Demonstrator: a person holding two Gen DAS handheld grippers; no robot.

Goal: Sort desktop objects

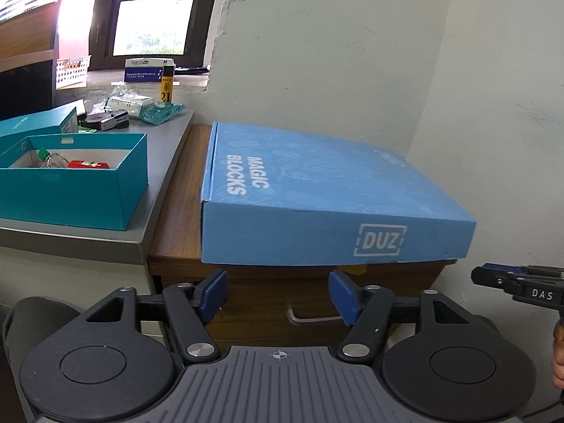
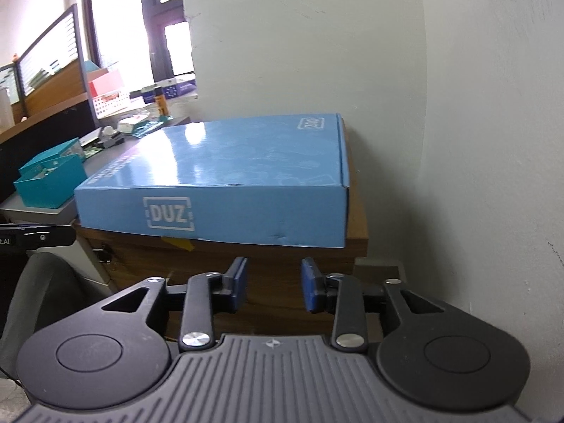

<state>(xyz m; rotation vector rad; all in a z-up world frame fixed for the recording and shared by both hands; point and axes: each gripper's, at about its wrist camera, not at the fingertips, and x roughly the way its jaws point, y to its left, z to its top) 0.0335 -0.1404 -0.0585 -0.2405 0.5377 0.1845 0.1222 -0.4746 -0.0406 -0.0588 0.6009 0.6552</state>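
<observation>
A large light-blue "MAGIC BLOCKS" carton lies flat on a brown wooden cabinet. My left gripper hangs open in front of the cabinet, below the carton's front edge, with nothing between its blue pads. My right gripper is open too, facing the same cabinet front, empty. To the left on a grey desk sits an open teal box holding a small bottle and a red item.
A teal lid stands behind the open box. A stapler, plastic packets and a perforated basket clutter the desk's far end. A metal handle is on the cabinet front. White wall lies right.
</observation>
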